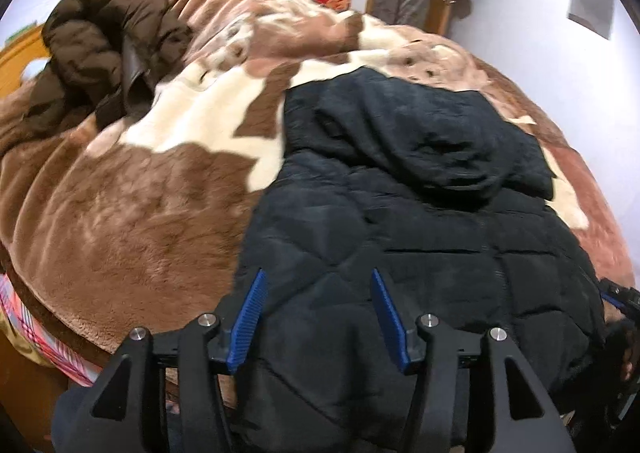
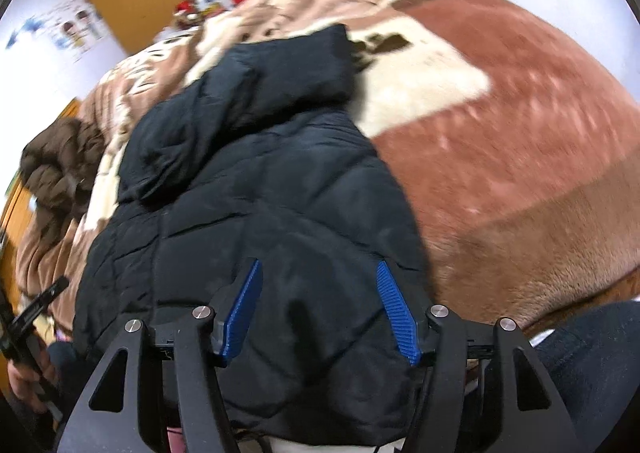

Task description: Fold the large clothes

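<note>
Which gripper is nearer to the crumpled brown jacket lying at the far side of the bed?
Left. The left gripper hovers over the black jacket's edge on the brown jacket's side; the right gripper is over the opposite edge, so the black jacket's width lies between.

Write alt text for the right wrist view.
A black quilted jacket lies flat on a brown and cream blanket, hood away from the camera. The right hand-held gripper hangs over its near hem, blue fingers apart, gripping nothing. A brown coat is heaped at far left.

Right tongs (image 2: pixel 320 273) spread above black quilted jacket (image 2: pixel 248 181), brown blanket (image 2: pixel 520 113) beneath
</note>
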Tool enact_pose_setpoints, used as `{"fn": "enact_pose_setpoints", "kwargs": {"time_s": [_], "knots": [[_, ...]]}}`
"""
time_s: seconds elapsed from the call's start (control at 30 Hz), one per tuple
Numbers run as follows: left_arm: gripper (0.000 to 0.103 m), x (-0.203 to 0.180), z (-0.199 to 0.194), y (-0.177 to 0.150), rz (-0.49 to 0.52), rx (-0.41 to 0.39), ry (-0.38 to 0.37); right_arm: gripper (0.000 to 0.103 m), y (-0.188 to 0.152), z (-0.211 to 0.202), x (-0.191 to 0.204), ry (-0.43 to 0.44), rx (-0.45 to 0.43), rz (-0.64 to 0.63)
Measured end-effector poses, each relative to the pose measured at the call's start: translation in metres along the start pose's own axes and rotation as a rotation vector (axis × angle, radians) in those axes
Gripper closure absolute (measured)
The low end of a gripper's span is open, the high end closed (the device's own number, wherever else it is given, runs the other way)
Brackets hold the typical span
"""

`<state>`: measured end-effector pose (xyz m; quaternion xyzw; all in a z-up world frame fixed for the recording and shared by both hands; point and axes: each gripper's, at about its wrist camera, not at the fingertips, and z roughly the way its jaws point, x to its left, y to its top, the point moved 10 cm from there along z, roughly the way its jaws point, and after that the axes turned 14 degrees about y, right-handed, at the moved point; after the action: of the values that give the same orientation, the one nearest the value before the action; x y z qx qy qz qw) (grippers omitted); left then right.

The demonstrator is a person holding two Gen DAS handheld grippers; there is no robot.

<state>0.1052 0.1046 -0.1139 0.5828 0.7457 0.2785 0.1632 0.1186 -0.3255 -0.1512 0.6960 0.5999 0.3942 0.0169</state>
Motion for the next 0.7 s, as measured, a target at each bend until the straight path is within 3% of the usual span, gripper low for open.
{"fn": "enact_pose_setpoints", "kwargs": {"time_s": [0.1,0.23,0.3,0.4,0.5,0.63,0.7], "knots": [[0.044,0.014,0.018,-0.006,-0.03,0.045,0.02,0.043,-0.002,0.005,-0.01,-0.02,0.021,0.029],[0.043,0.025,0.037,-0.017,-0.07,0.104,0.021,0.043,0.009,-0.004,-0.017,-0.06,-0.04,0.019],[0.038,0.027,0.045,-0.025,-0.088,0.135,0.008,0.043,0.01,-0.003,-0.026,-0.064,-0.034,0.043],[0.037,0.025,0.052,-0.034,-0.116,0.19,-0.031,0.043,-0.005,0.011,-0.043,-0.056,0.061,0.123],[0.032,0.022,0.055,-0.041,-0.121,0.224,-0.052,0.042,-0.021,0.025,-0.04,0.01,0.137,0.169],[0.03,0.01,0.055,-0.058,-0.141,0.295,-0.11,0.039,-0.033,0.03,-0.033,0.013,0.19,0.174],[0.03,0.004,0.054,-0.064,-0.115,0.297,-0.096,0.038,-0.04,0.032,-0.031,0.027,0.221,0.186]]}}
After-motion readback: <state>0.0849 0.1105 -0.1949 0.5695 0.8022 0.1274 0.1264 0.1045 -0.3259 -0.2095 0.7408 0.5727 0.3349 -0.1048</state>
